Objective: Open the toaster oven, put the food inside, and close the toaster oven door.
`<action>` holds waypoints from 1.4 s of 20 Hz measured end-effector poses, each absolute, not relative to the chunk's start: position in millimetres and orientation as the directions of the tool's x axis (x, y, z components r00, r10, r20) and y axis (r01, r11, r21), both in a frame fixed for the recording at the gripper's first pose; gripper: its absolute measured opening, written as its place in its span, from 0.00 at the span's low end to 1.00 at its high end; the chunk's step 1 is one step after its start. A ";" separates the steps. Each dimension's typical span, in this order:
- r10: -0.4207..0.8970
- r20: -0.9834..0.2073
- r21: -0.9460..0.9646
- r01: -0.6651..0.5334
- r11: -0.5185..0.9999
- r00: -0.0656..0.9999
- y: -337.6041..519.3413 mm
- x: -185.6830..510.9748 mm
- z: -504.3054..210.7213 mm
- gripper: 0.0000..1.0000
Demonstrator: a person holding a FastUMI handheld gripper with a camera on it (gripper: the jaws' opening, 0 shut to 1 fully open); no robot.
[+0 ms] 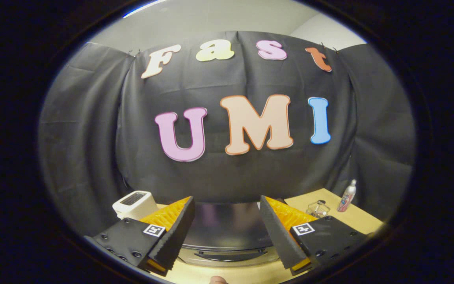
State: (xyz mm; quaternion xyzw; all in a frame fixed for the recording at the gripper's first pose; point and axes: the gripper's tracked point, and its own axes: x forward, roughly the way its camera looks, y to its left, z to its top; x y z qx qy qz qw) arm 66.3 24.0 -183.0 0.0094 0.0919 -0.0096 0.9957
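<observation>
From the gripper view, the gripper [227, 232] hangs just above the oven [227, 230], and its two fingers stand wide apart with nothing between them but the dark top of the oven. They hold nothing. The oven sits on the wooden table [353, 217], directly ahead of the fingers and partly under them. Its top is dark and shiny, and at the near lower edge I see a pale front with a curved dark handle [227, 255], which I take for the door handle. The door looks closed, so I judge that the first step, opening it, is not yet done.

Left of the oven stands a white toaster [134, 204], close beside it. Right of the oven, a little apart, lies a small clear jar [318, 209], and further right stands a slim bottle [347, 196]. The food I cannot find with certainty. A small pinkish thing shows on the near side of the oven, at the table edge, but it is too little to name.

To open well, the person should probably lower the gripper in front of the oven, bring the fingers around the handle from above, close them firmly, and then pull down and outward in an arc, slowly, so the oven does not slide on the table.
</observation>
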 end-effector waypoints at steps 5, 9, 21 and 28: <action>-0.043 -0.276 -0.013 0.041 0.999 0.960 19.5 65.9 -242.3 1.00; -0.043 -0.329 -0.006 0.043 0.999 0.943 19.6 66.4 -277.0 1.00; -0.012 -0.382 -0.015 0.007 1.000 0.924 24.2 58.5 -309.1 1.00; -0.004 -0.365 -0.014 -0.001 1.000 0.931 20.3 33.6 -310.8 1.00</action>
